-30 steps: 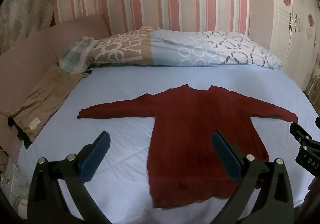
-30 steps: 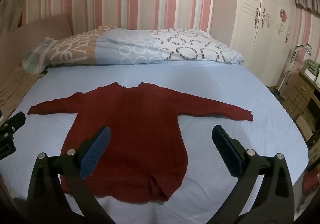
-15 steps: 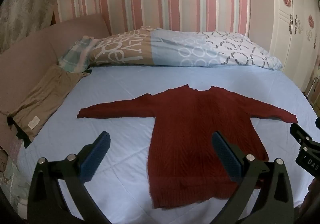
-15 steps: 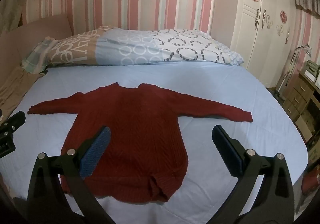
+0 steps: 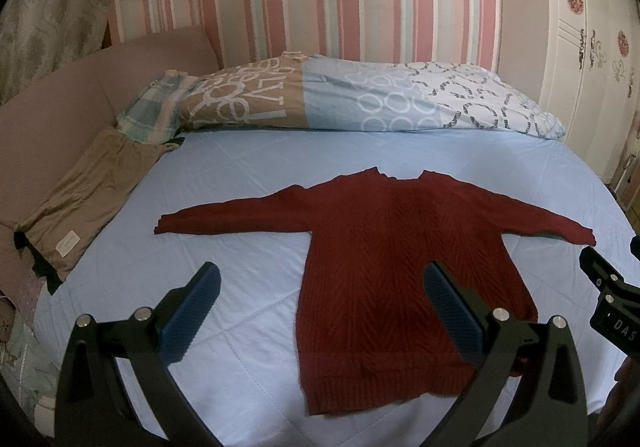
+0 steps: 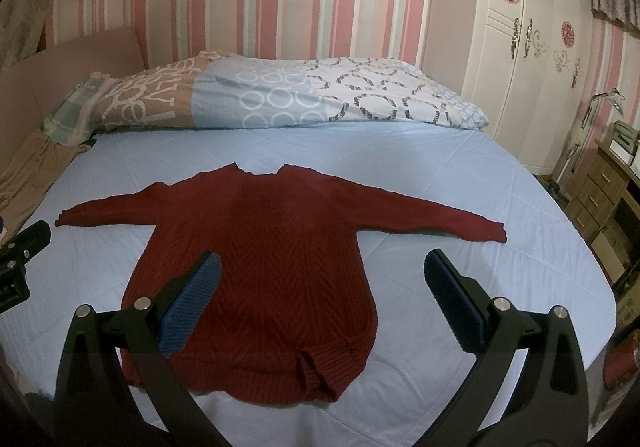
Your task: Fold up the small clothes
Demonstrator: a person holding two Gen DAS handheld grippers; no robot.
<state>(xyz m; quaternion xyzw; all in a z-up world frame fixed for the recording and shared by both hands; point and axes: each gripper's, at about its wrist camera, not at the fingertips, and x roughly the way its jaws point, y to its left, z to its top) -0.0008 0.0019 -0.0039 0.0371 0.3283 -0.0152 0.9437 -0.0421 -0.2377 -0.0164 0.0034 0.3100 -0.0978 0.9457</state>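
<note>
Our left gripper (image 5: 320,309) is spread wide with nothing between its blue pads (image 5: 192,317), and it hovers above the near edge of the bed, apart from the fabric below. Our right gripper (image 6: 320,307) is just as wide and equally empty, hovering over the hem side of the same garment.

The dark red knit sweater (image 6: 264,247) lies flat on the light blue bedsheet (image 6: 460,175), neckline toward the pillows and both sleeves stretched straight out to the sides. Its ribbed hem, nearest us, shows a small pucker in the right wrist view. Seen from the left wrist, the sweater (image 5: 404,267) sits to the right of centre, with the left sleeve cuff reaching out over bare bedsheet (image 5: 240,175).

Beyond the sweater's neckline, the patterned duvet (image 5: 360,99) is bunched along the headboard end, against the pink striped wall (image 5: 360,7). To the left of the sweater's left sleeve, a folded tan garment (image 5: 88,199) lies at the edge of the bed. To the right of the sweater, past the bed's edge, stands a white wardrobe (image 6: 532,59) with floral decals.
</note>
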